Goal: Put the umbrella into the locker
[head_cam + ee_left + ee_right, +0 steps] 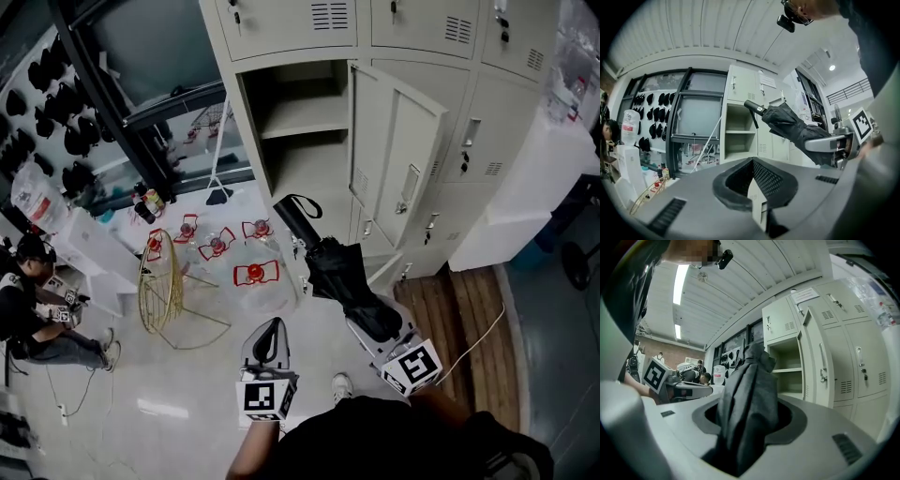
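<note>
Umbrella (pixel 339 272), folded: right hand-held gripper (pixel 377 323) is clamping its canopy, handle aiming at the open locker (pixel 302 117), still outside its front edge; left hand-held gripper (pixel 270 333) is hanging closed, empty; advisable: feeding it handle-first, clearing door (pixel 398 159) and shelf edge.

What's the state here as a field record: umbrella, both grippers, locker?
umbrella: black folded fabric umbrella, held in the air, strapped handle end towards the locker, not yet inside
right gripper: shut on the umbrella's canopy end
left gripper: holds nothing
locker: pale grey metal locker, one door swung open, a shelf inside
</note>
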`<state>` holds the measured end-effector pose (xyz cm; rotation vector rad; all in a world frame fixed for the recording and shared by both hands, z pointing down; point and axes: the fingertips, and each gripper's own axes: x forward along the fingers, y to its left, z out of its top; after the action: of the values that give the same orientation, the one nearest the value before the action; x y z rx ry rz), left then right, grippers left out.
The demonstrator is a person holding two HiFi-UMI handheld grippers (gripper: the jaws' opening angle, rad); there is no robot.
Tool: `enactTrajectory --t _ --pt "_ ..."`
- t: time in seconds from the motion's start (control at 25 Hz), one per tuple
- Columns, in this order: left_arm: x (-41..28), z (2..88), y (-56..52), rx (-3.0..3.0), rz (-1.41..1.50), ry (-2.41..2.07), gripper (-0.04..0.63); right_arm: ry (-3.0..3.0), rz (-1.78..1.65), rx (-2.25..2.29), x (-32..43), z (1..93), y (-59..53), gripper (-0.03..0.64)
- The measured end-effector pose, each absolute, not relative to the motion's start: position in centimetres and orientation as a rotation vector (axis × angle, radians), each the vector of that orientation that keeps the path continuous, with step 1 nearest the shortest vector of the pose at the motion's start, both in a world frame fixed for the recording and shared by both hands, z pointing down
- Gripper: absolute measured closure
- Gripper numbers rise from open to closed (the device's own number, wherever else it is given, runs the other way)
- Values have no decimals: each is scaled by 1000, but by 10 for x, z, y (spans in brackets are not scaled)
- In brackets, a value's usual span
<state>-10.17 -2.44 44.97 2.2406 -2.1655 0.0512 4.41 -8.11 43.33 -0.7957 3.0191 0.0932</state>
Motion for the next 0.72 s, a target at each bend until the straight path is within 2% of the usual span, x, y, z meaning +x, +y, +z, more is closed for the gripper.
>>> enactTrajectory --t 0.44,0.72 --pt "-110 447 -87 2237 49 -2172 598 3028 54 -816 37 439 -146 399" --pt "-140 460 -119 2220 58 -2141 598 3060 -17 -901 17 461 -176 400"
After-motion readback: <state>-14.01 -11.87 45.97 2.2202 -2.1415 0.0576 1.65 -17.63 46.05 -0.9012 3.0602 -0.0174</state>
